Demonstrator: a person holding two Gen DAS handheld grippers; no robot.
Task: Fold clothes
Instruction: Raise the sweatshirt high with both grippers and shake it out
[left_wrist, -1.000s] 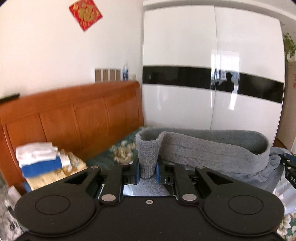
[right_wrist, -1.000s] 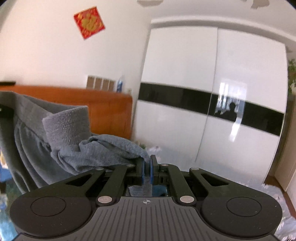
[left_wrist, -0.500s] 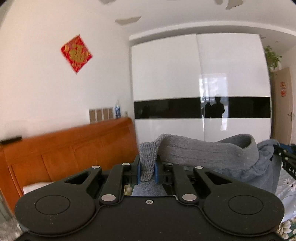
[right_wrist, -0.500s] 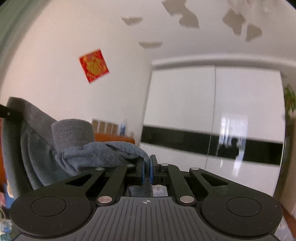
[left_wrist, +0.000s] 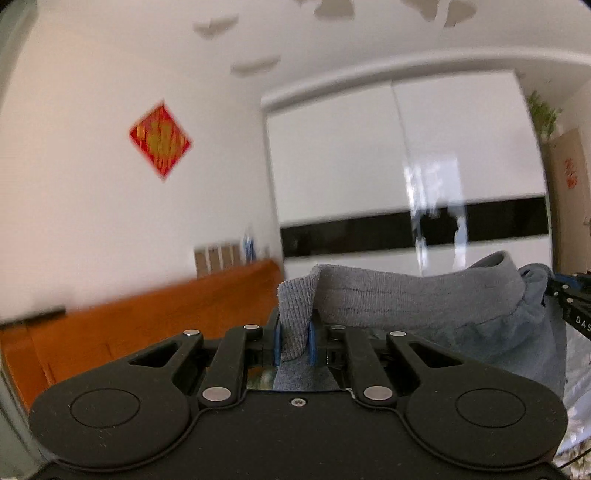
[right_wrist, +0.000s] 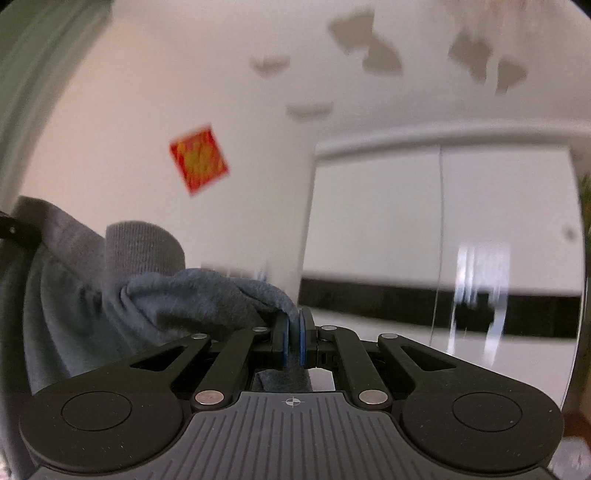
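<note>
Two grippers hold a grey garment (left_wrist: 424, 306) aloft at lower centre of both frames: the left gripper (left_wrist: 293, 341) pinches its ribbed band, the right gripper (right_wrist: 293, 341) a bunched edge. Judged mid-fold, with cloth lifted; next it likely needs lowering flat, both pinches kept.

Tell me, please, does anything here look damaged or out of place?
Yes: the ceiling shows irregular darker patches, as if paint has peeled. The grey garment hangs bunched between the left gripper and the right gripper.
</note>
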